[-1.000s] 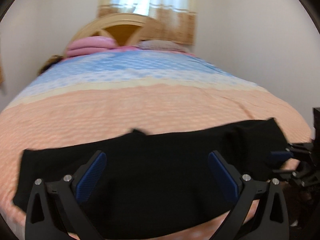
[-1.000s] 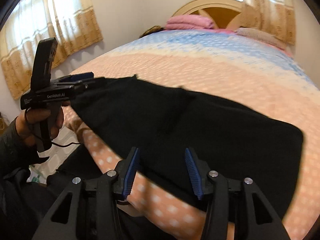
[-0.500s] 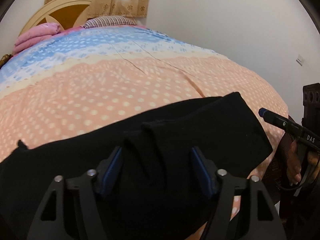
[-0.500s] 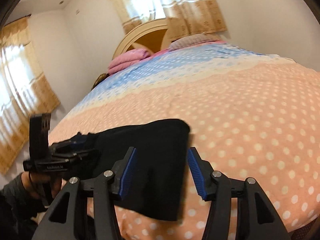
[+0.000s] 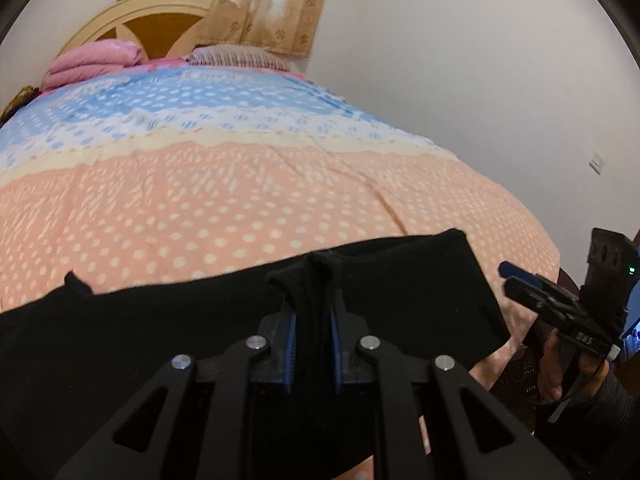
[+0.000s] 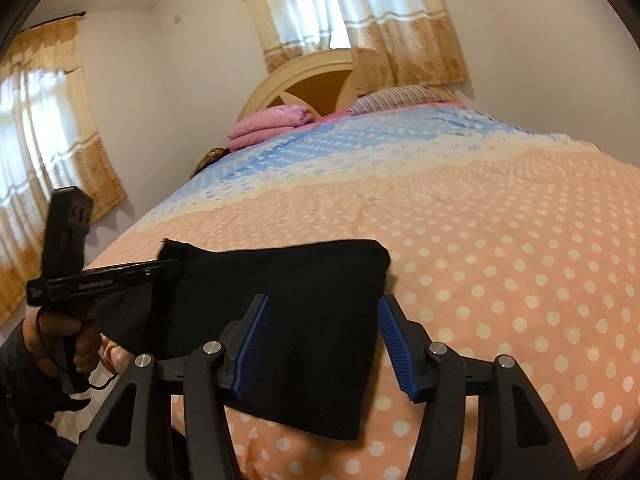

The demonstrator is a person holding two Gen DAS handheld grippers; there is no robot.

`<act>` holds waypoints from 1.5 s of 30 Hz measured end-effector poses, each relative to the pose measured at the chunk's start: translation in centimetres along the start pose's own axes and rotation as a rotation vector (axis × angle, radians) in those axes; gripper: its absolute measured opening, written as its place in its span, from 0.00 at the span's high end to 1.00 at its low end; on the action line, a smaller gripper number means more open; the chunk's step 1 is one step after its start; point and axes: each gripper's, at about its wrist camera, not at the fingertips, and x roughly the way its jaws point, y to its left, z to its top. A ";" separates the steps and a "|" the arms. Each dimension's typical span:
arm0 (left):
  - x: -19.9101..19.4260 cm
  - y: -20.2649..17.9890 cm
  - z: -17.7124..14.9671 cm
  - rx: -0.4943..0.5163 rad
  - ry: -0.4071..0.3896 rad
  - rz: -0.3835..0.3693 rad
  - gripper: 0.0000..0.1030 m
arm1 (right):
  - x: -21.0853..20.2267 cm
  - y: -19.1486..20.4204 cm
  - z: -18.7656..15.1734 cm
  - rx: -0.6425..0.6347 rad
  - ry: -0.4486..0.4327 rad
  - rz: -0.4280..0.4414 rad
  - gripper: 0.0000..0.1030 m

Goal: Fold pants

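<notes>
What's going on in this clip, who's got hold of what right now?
A person with a handheld gripper in each hand is folding black pants on a polka-dot bedspread. The left gripper is shut on a bunched ridge of the pants' fabric. The right gripper is open, its jaws hovering either side of the pants' folded end near the bed's foot edge, gripping nothing. The pants look partly folded.

Your black pants lie flat along the near edge, folded over, with a pinched ridge of cloth bunched up mid-way.
</notes>
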 end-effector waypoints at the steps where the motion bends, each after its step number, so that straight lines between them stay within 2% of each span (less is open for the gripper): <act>1: 0.6 0.4 -0.2 -0.006 0.014 0.016 0.85 | 0.2 0.6 -0.2 -0.027 0.011 0.021 0.39; 3: 1.7 0.7 -0.8 -0.013 0.034 0.026 0.85 | 1.2 1.5 -0.6 -0.068 0.068 0.047 0.37; 5: 2.2 0.9 -1.2 -0.011 0.038 0.056 0.78 | 3.6 1.8 -1.8 -0.105 0.200 0.003 0.37; 9: 2.2 1.1 -1.5 0.009 0.015 0.075 0.73 | 3.3 2.4 -1.8 -0.130 0.194 -0.012 0.37; 10: 2.0 1.0 -1.5 0.022 0.009 0.083 0.70 | 2.8 2.5 -1.2 -0.108 0.169 0.015 0.37; 12: 1.6 0.6 -1.4 0.050 -0.014 0.119 0.59 | 2.5 2.6 -0.2 -0.091 0.139 0.046 0.36; 14: 1.5 0.1 -1.5 0.095 -0.033 0.165 0.42 | 3.2 2.7 0.9 -0.103 0.133 -0.004 0.36; 15: 1.7 0.1 -1.4 0.115 -0.039 0.187 0.41 | 3.7 2.7 1.2 -0.098 0.131 -0.029 0.36; 17: 2.3 0.5 -1.4 0.119 -0.036 0.193 0.38 | 6.4 1.2 1.5 -0.035 0.208 -0.038 0.34; 18: 2.8 0.9 -1.5 0.112 -0.025 0.190 0.37 | 7.1 0.4 1.5 -0.012 0.214 -0.043 0.34; 21: 2.5 1.2 -1.5 0.107 -0.034 0.183 0.36 | 6.6 0.5 1.7 -0.015 0.182 -0.038 0.34; 24: 1.1 1.5 -1.4 0.106 -0.040 0.207 0.28 | 5.4 1.7 1.6 -0.063 0.143 -0.072 0.34; 27: -0.7 2.4 -2.0 0.088 -0.061 0.219 0.24 | 5.0 4.0 1.4 -0.111 0.128 -0.034 0.34; 29: -2.3 3.8 -2.6 0.068 -0.079 0.260 0.15 | 5.3 6.6 1.2 -0.174 0.131 0.004 0.34; 34: -6.9 8.9 -4.1 0.021 -0.108 0.404 0.10 | 7.6 12.3 -0.9 -0.308 0.203 0.171 0.34; 37: -9.7 12.9 -5.4 -0.038 -0.116 0.515 0.04 | 9.2 13.8 -2.5 -0.323 0.300 0.262 0.34; 38: -10.5 14.1 -5.7 -0.060 -0.117 0.549 0.04 | 9.8 14.2 -3.0 -0.344 0.325 0.272 0.34; 41: -13.0 18.5 -7.3 -0.151 -0.114 0.654 0.04 | 9.6 15.8 -3.8 -0.443 0.309 0.230 0.32; 43: -14.4 21.4 -8.7 -0.224 -0.116 0.713 0.04 | 9.5 16.0 -2.7 -0.417 0.301 0.262 0.32; 45: -15.4 23.8 -10.0 -0.306 -0.121 0.720 0.04 | 9.6 16.1 -1.6 -0.399 0.272 0.274 0.32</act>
